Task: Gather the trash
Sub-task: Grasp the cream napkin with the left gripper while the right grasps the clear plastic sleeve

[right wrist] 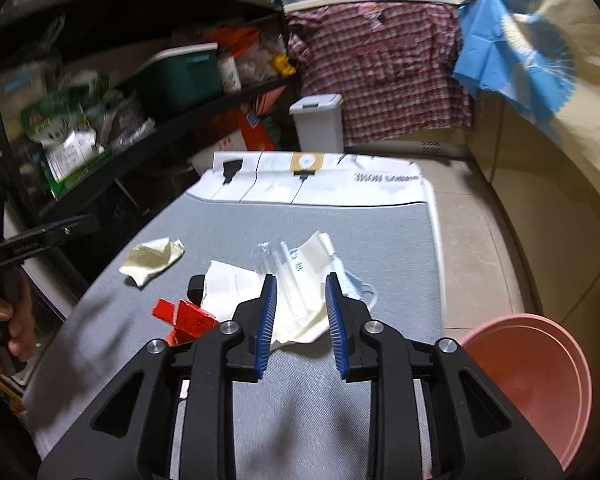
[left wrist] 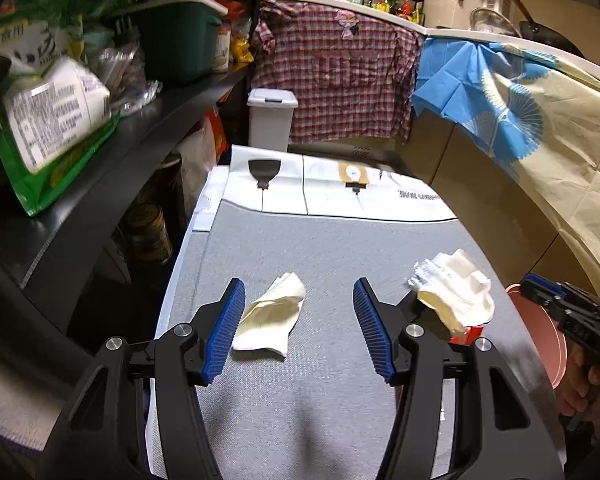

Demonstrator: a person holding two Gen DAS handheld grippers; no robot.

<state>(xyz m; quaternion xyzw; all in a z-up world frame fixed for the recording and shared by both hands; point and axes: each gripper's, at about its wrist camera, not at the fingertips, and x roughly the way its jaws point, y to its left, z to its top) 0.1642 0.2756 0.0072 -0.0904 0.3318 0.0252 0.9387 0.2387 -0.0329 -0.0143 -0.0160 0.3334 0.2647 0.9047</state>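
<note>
While both jaws stand apart, crumpled napkin point(left wrist: 270, 314) lies just ahead between the left gripper point(left wrist: 299, 328) pads.

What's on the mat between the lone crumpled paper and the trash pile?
Only bare grey mat lies between the crumpled paper and the trash pile, seen in the right wrist view.

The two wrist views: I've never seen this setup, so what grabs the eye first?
Crumpled paper trash on the grey mat: one loose wad lies ahead of the left gripper, and a bigger heap with a red carton lies at the right gripper. A pink tub waits at the mat's right edge.
</note>
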